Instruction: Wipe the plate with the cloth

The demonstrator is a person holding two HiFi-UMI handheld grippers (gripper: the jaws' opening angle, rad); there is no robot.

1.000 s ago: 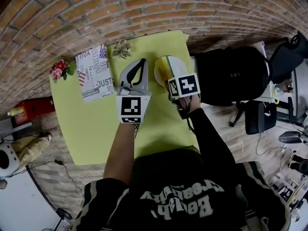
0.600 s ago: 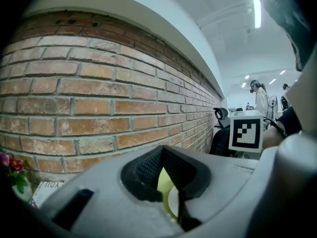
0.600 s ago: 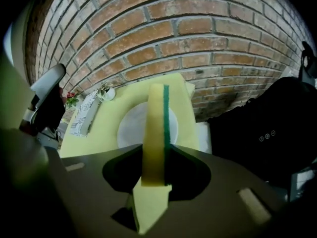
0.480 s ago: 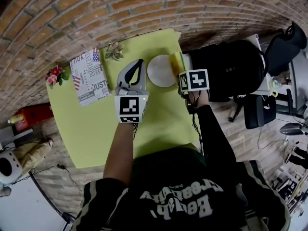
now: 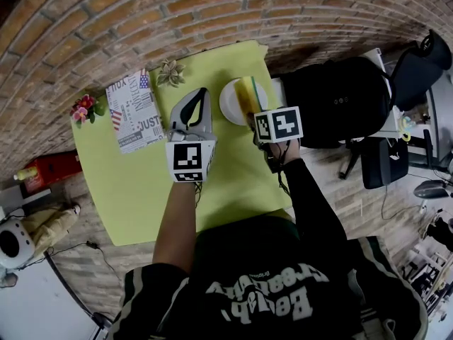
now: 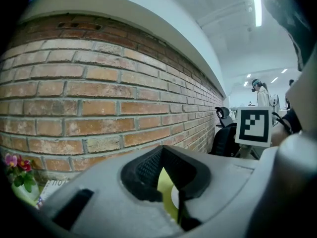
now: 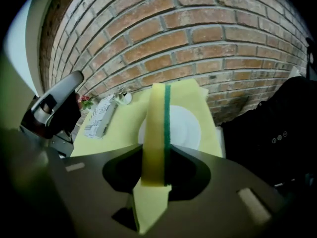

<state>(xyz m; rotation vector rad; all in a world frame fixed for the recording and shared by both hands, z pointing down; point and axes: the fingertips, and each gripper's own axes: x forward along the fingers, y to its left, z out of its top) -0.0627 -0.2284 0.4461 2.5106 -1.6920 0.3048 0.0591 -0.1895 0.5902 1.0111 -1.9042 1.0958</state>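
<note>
Right fingers [image 7: 179, 167] clamp sponge [image 7: 156, 133], plate [image 7: 185, 125] beyond

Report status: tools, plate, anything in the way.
Right tool shut on sponge, over plate. Left tool shut, empty, beside plate. Nothing in the way.

Soft, even indoor light fell throughout, and a ceiling strip light [image 6: 256, 4] glared. Fisheye distortion bowed the brick wall [image 5: 141, 20], the corners went black, and the near cloth [image 7: 156, 133] was blurred.
</note>
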